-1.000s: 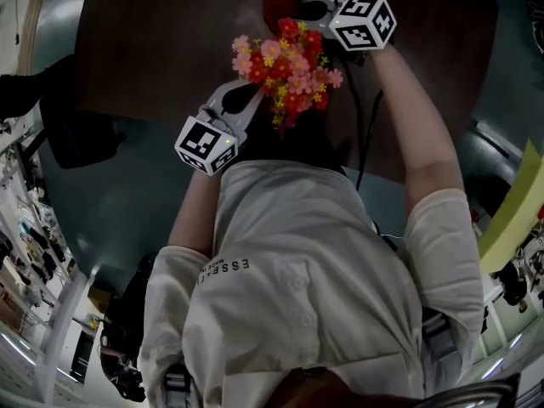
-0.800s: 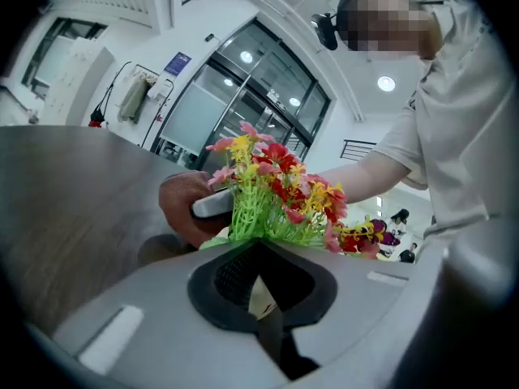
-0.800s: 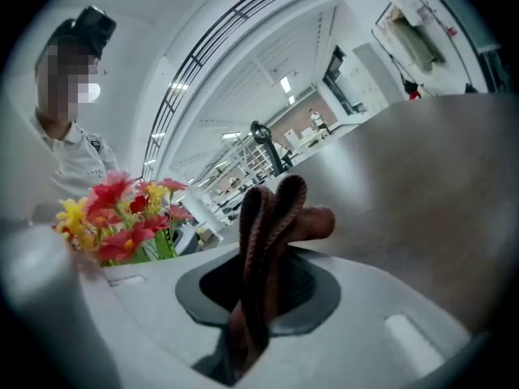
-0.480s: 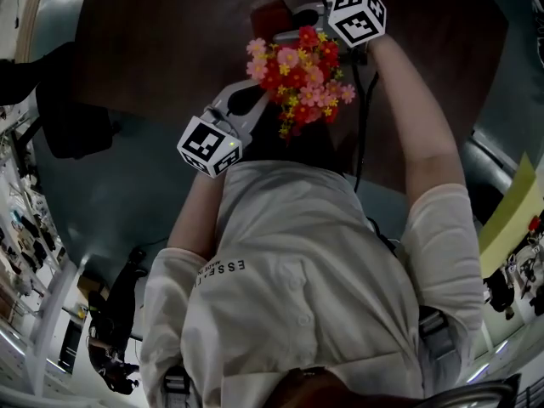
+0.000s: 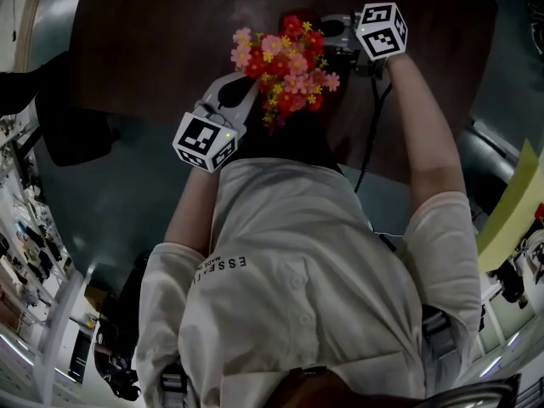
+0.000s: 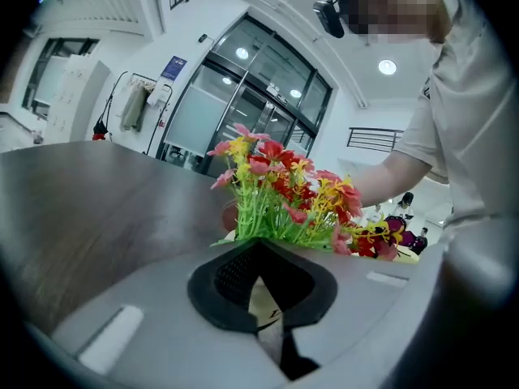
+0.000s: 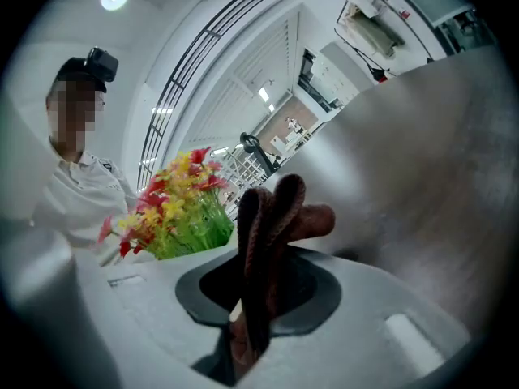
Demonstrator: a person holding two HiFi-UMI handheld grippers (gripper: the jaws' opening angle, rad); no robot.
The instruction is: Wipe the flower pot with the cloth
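**Left gripper clamps the pot, right gripper carries the cloth beside it**

Dark brown wooden table (image 5: 153, 49), with grey floor around it. The gripper views show a bright hall with glass doors behind.

The flower pot (image 6: 233, 235) stands near the table's near edge, right in front of the person. In the head view it is hidden under its own bouquet. Only a pale cream rim shows in the left gripper view. The flowers (image 5: 285, 66) are artificial: red, pink and yellow heads on bright green stems, packed dense.

The left gripper (image 6: 261, 258) has its jaws together, pinched on what looks like the pot's thin pale rim. The right gripper (image 5: 338, 34) is at the far right side of the bouquet, just beside it. Its jaws are clamped on the cloth (image 7: 272, 209), a reddish-brown piece whose folded loops stick up out of the jaws. I can't tell whether the cloth is touching the pot.

Compared with half a second ago, the right gripper's marker cube has shifted right and slightly nearer in the head view. The red cloth that showed beyond the flowers is no longer visible there. The bouquet sits a bit further left. The left gripper is in the same spot, clamped as before.
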